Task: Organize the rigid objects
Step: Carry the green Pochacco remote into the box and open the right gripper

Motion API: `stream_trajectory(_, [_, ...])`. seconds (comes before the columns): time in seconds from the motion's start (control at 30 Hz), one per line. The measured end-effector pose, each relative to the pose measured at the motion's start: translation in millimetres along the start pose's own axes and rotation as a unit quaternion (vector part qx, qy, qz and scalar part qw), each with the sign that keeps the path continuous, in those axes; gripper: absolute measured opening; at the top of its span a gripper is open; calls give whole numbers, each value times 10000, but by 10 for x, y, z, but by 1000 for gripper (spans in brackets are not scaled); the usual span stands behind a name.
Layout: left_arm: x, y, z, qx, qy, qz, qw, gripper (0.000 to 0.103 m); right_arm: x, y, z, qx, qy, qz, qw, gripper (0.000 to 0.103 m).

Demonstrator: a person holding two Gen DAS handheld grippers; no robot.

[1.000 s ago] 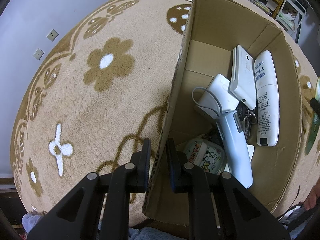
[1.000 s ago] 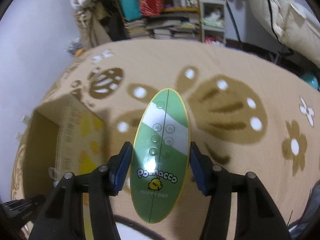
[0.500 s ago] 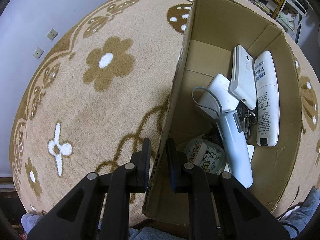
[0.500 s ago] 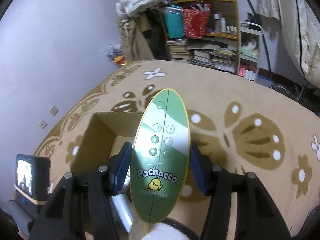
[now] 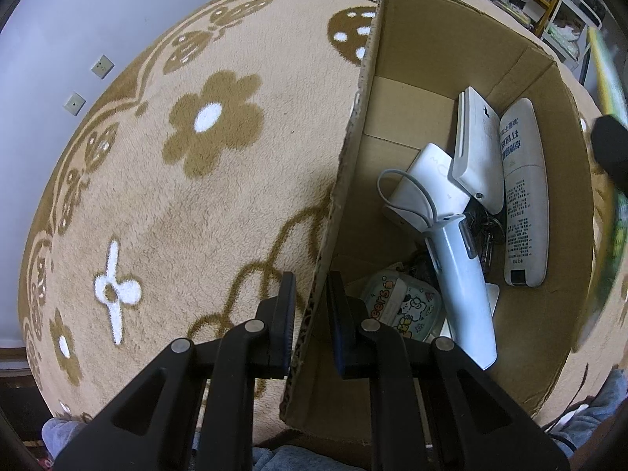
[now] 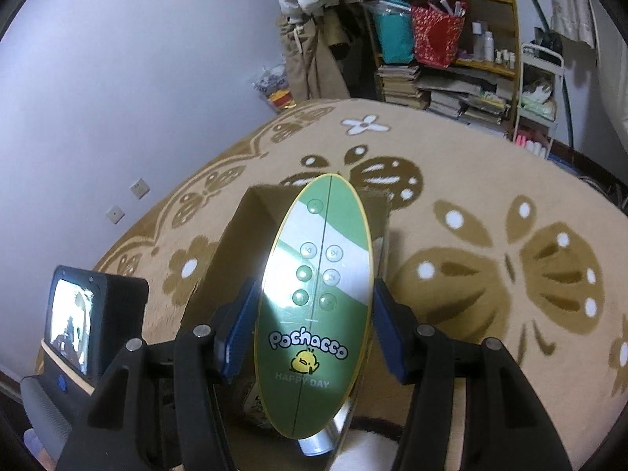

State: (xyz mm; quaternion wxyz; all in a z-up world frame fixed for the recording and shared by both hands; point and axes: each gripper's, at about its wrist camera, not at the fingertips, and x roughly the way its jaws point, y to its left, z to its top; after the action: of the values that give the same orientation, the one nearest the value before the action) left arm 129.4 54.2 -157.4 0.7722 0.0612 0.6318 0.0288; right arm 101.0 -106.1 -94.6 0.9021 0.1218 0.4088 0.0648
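Observation:
My left gripper [image 5: 310,306] is shut on the near left wall of an open cardboard box [image 5: 345,180] standing on the carpet. Inside lie a white remote [image 5: 524,192], a flat white device [image 5: 477,153], a white corded gadget [image 5: 428,184], a pale blue handle-shaped tool [image 5: 461,282], keys and a cartoon-printed case [image 5: 400,310]. My right gripper [image 6: 314,325] is shut on a green oval Pochacco device [image 6: 314,294], held above the box [image 6: 235,243]. That device shows blurred at the right edge of the left wrist view [image 5: 610,227].
A beige carpet with brown flowers [image 5: 212,121] surrounds the box. The left gripper's camera body with its lit screen [image 6: 82,322] sits at lower left of the right wrist view. Cluttered shelves and book stacks [image 6: 439,55] stand along the far wall.
My right gripper has swung left with the green device, from over open carpet to above the box. The left gripper has kept still on the box wall.

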Motion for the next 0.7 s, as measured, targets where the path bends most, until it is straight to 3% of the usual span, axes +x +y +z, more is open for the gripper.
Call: stream_trajectory(0.7, [-33, -29, -5, 18, -52, 63, 10000, 16, 89, 26, -37, -48, 210, -55, 9998, 61])
